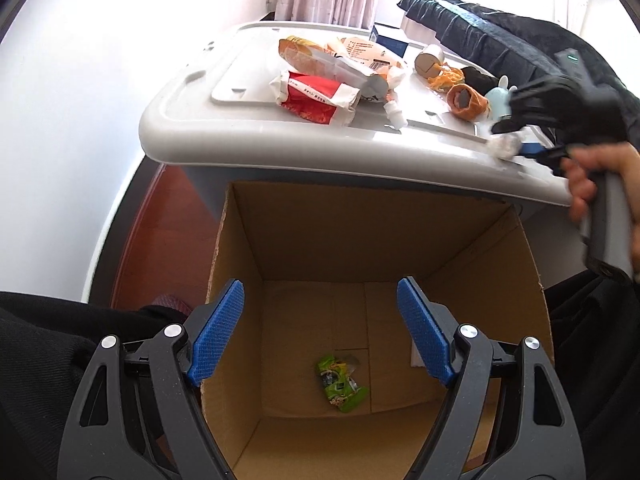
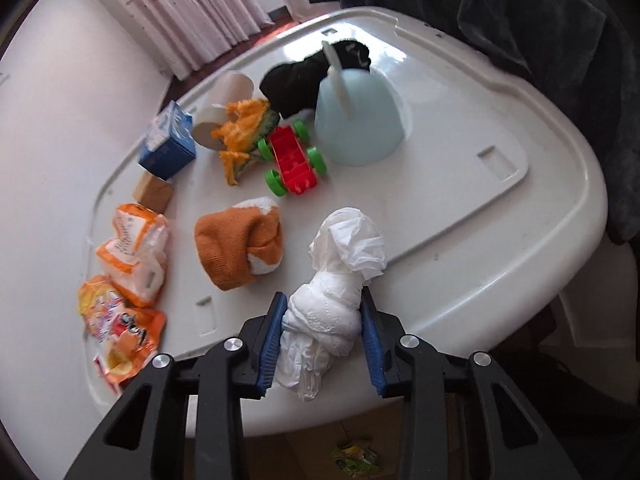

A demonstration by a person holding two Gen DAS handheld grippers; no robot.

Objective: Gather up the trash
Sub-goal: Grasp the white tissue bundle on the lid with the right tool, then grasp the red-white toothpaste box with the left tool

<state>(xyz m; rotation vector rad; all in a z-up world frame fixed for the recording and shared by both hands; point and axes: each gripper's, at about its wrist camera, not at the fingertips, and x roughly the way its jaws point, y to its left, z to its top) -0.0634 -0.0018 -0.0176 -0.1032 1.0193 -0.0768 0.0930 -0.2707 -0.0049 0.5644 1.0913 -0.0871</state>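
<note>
White tissue wad [image 2: 340,280] in right tongs [image 2: 322,344]

Left tongs [image 1: 320,330] spread wide, pointing downward; right tongs [image 2: 323,334] closed on a wad.

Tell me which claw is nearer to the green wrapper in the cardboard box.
Left. The left claw hangs open directly above the green wrapper lying on the cardboard box floor. The right claw is higher, at the lid's edge, shut on crumpled tissue.
</note>
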